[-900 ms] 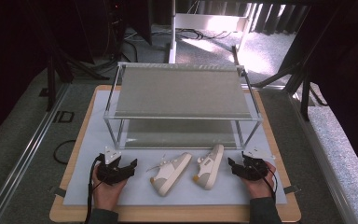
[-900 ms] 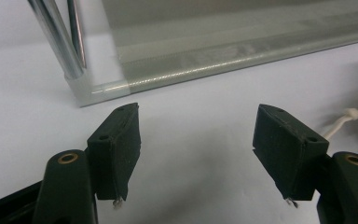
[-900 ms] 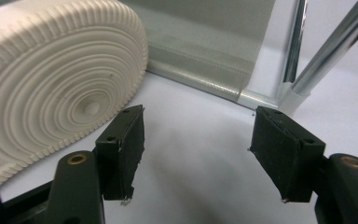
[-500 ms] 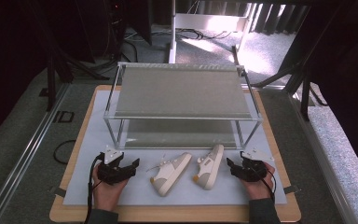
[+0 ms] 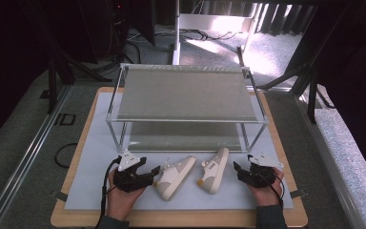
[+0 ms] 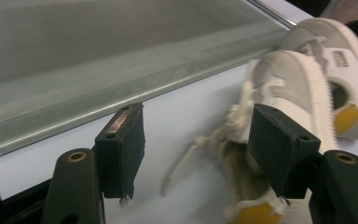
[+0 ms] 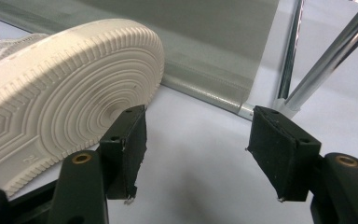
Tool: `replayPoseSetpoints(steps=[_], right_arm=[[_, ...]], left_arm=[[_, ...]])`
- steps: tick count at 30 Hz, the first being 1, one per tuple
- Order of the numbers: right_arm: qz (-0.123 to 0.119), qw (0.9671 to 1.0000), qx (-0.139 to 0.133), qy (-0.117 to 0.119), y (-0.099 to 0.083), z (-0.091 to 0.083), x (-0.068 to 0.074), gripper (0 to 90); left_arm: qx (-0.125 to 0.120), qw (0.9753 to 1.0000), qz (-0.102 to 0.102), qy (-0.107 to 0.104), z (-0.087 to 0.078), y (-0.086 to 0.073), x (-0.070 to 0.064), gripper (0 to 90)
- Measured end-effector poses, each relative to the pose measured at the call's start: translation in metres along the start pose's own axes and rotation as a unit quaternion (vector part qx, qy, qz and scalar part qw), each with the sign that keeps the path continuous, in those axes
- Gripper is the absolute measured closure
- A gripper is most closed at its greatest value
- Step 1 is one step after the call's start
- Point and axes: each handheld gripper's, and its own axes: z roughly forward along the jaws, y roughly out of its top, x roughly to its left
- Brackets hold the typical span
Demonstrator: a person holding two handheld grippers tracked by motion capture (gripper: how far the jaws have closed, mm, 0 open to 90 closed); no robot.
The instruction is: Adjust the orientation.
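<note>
Two white sneakers lie on the white mat in front of a shelf rack. The left sneaker [image 5: 174,176] [image 6: 279,121] lies with its laces loose, the right sneaker [image 5: 214,169] [image 7: 51,93] on its side with its ribbed sole showing. My left gripper [image 5: 153,171] [image 6: 198,158] is open, its right pad right at the left sneaker's side. My right gripper [image 5: 237,169] [image 7: 198,154] is open just right of the right sneaker, its left pad close to the sole, nothing between the jaws.
A two-tier rack [image 5: 186,95] with metal legs [image 7: 289,51] and grey shelves stands at the middle of the mat [image 5: 95,143]. The mat lies on a wooden board [image 5: 76,217]. Dark stands and cables surround the table.
My left gripper has edged right toward the left sneaker. The right gripper has crept slightly left toward the right sneaker. Both sneakers lie where they were.
</note>
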Motion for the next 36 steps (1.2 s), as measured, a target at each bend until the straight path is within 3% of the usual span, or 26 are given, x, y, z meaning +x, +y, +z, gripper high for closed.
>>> replayPoseSetpoints(steps=[10,24,29,33,36], right_arm=[[-0.005,1.0,0.005,-0.006,-0.001,0.0,0.001,36.4],[-0.007,0.9999,0.005,-0.008,-0.001,0.0,0.001,36.4],[-0.007,0.9999,0.006,-0.009,-0.001,0.0,0.001,36.4],[-0.008,0.9999,0.003,-0.01,-0.001,-0.001,0.0,36.4],[-0.007,0.9999,0.003,-0.011,-0.002,-0.001,-0.001,36.4]], left_arm=[[0.023,0.999,0.011,-0.037,0.013,-0.003,-0.017,37.3],[0.034,0.9964,0.008,-0.077,0.022,-0.004,-0.032,34.7],[0.043,0.9935,-0.003,-0.106,0.026,-0.004,-0.035,34.8],[0.053,0.992,-0.002,-0.114,0.028,-0.003,-0.04,35.2],[0.053,0.9918,-0.004,-0.116,0.029,-0.002,-0.044,40.4]])
